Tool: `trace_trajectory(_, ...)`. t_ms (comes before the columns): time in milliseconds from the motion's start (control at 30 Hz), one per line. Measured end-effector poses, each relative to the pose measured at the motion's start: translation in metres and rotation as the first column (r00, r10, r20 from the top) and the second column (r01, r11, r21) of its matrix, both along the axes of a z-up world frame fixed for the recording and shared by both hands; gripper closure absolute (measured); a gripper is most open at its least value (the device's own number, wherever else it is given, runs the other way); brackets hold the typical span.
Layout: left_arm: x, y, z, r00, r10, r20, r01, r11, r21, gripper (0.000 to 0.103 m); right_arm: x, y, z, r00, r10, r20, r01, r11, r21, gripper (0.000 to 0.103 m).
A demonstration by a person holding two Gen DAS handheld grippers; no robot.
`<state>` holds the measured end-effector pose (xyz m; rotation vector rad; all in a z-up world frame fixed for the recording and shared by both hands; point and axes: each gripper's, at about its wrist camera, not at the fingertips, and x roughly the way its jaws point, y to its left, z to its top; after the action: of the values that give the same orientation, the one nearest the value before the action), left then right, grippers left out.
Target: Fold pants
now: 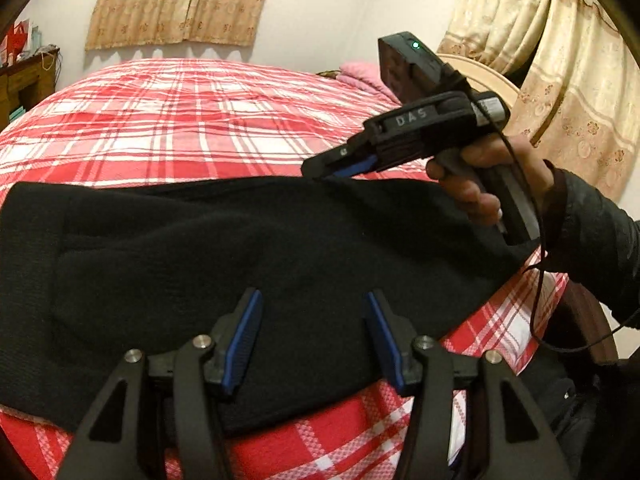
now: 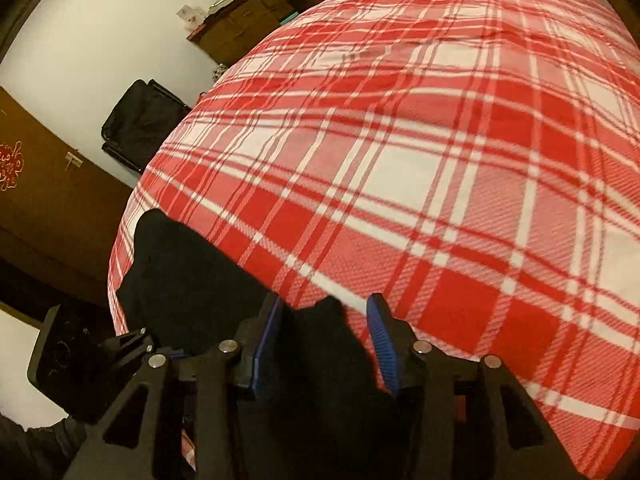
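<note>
Black pants (image 1: 248, 264) lie across the near edge of the bed (image 1: 180, 120). Left hand-held gripper (image 1: 314, 340) is released above them; right hand-held gripper (image 2: 326, 344) is parted, cloth between its fingers.

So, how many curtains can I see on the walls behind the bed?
2. One curtain hangs on the far wall above the bed. The other curtain hangs at the right, beside the headboard. More may be out of view.

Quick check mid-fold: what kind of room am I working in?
Most likely a bedroom: a bed under a red plaid cover, a pink pillow at its head, curtains and a wooden dresser by the wall.
</note>
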<state>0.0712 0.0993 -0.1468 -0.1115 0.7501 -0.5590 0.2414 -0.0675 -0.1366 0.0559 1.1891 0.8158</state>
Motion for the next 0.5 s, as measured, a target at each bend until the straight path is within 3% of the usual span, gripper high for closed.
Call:
trace_trajectory(67,-0.001,-0.001,-0.001,1.0,-0.005,0.005,0.005,1.0,-0.003,0.044,-0.003,-0.001,-0.003,1.0,0.011,-0.008,-0.011,1.0,0.015,0.085)
trace_trajectory(167,0.001,-0.001,-0.001,1.0,-0.011,0.01,0.011,1.0,-0.005,0.043,-0.002,-0.003,-0.002,1.0,0.0,-0.003,0.0,0.999,0.034,0.094)
trace_trajectory(300,0.003,-0.003,-0.002,1.0,-0.015,0.016,0.015,1.0,0.01,0.042,0.009,-0.014,0.004,0.998,-0.059,-0.02,0.06,0.994,0.089,0.098)
trace_trajectory(500,0.001,-0.005,-0.002,0.999,-0.021,0.031,0.02,1.0,0.022,0.041,0.01,-0.012,0.004,0.997,-0.076,0.017,0.075,0.996,0.052,0.099)
